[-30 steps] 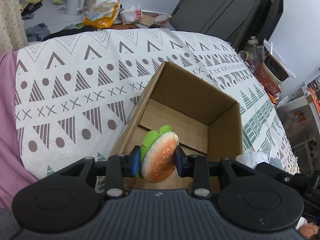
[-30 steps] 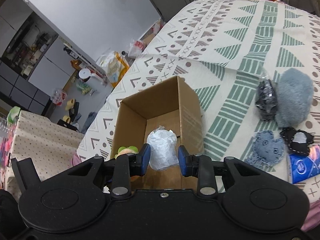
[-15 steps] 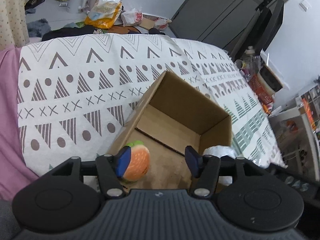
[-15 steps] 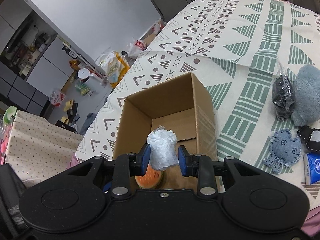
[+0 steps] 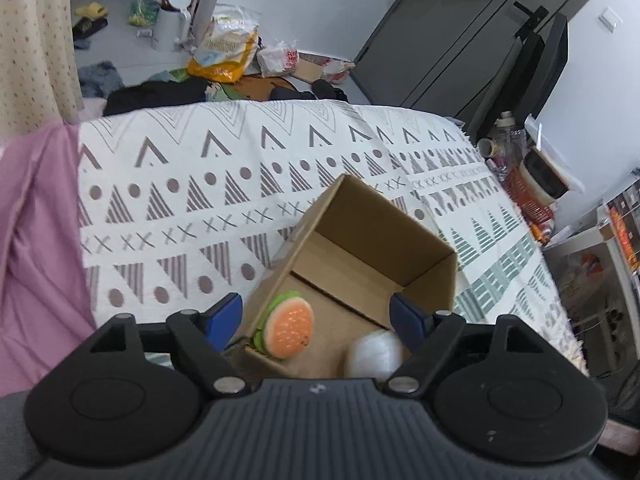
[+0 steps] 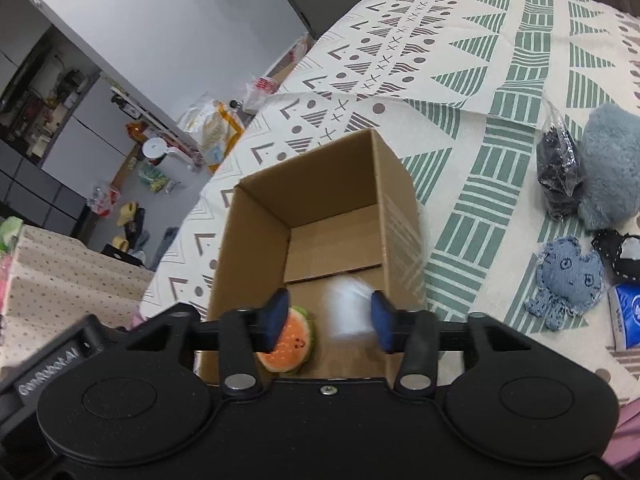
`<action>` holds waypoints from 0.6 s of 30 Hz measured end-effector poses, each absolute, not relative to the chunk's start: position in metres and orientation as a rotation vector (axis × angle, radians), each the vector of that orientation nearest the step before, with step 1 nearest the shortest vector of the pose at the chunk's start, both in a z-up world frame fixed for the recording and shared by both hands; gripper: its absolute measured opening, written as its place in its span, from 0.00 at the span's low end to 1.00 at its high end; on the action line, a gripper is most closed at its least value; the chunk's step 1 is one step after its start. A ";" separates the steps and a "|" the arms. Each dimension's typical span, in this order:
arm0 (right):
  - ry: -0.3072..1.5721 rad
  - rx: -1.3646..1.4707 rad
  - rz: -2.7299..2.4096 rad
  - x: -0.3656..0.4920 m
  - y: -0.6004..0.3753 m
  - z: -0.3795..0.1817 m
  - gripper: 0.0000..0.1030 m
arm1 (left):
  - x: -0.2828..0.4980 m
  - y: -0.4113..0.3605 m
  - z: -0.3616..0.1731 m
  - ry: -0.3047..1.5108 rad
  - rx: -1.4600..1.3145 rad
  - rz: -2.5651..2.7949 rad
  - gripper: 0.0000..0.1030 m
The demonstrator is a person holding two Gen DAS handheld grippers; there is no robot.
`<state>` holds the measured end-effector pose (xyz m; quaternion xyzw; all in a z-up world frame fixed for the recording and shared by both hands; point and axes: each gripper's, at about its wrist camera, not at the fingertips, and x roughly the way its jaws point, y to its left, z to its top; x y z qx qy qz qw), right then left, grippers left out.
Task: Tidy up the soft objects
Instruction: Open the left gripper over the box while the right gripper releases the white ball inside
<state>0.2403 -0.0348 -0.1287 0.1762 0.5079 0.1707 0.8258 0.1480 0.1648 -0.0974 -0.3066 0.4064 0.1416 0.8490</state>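
Observation:
An open cardboard box [image 5: 424, 240] [image 6: 396, 184] stands on the patterned bedspread. A plush burger [image 5: 286, 330] [image 6: 288, 344] lies inside it at the near left corner. A white crumpled bundle [image 5: 374, 354] [image 6: 346, 308], blurred in the right wrist view, sits beside the burger in the box. My left gripper [image 5: 316, 314] is open above the box's near end, fingers wide apart. Over the same end my right gripper [image 6: 328, 316] stands open, with the white bundle loose between its blue pads.
Right of the box lie a grey-blue plush [image 6: 608, 164], a dark bagged item [image 6: 558, 168], a denim octopus toy [image 6: 564, 280], a black-and-white piece [image 6: 622, 252] and a blue packet [image 6: 628, 316]. A pink sheet [image 5: 36, 240] borders the bedspread's left. Clutter covers the floor beyond.
The left gripper opened and let the burger fall into the box. The right gripper opened and released the white bundle, which is dropping into the box.

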 end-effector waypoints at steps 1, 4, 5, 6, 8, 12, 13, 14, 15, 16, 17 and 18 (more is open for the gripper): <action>1.072 0.383 0.373 0.238 -0.037 -0.125 0.51 | 0.147 0.164 -0.096 0.856 -0.625 0.313 0.78; 1.038 0.373 0.379 0.232 -0.044 -0.111 0.69 | 0.146 0.160 -0.091 0.865 -0.573 0.347 0.85; 1.019 0.359 0.370 0.229 -0.046 -0.106 0.76 | 0.146 0.158 -0.089 0.873 -0.565 0.342 0.86; 1.000 0.345 0.365 0.227 -0.049 -0.100 0.80 | 0.147 0.156 -0.088 0.887 -0.556 0.336 0.87; 0.978 0.337 0.369 0.223 -0.055 -0.091 0.80 | 0.147 0.152 -0.085 0.911 -0.533 0.332 0.87; 0.955 0.334 0.364 0.215 -0.069 -0.076 0.88 | 0.142 0.140 -0.074 0.905 -0.505 0.338 0.87; 0.945 0.330 0.362 0.213 -0.073 -0.072 0.88 | 0.141 0.138 -0.070 0.901 -0.502 0.337 0.87; 0.935 0.327 0.360 0.210 -0.077 -0.067 0.90 | 0.140 0.135 -0.066 0.896 -0.498 0.338 0.87; 0.926 0.327 0.358 0.208 -0.082 -0.063 0.92 | 0.138 0.132 -0.062 0.890 -0.494 0.337 0.87; 0.917 0.329 0.356 0.206 -0.086 -0.058 0.93 | 0.137 0.130 -0.057 0.884 -0.491 0.335 0.87; 0.907 0.333 0.353 0.204 -0.091 -0.054 0.95 | 0.136 0.127 -0.053 0.877 -0.487 0.333 0.87; 0.895 0.338 0.348 0.202 -0.097 -0.048 0.97 | 0.134 0.124 -0.048 0.868 -0.482 0.330 0.87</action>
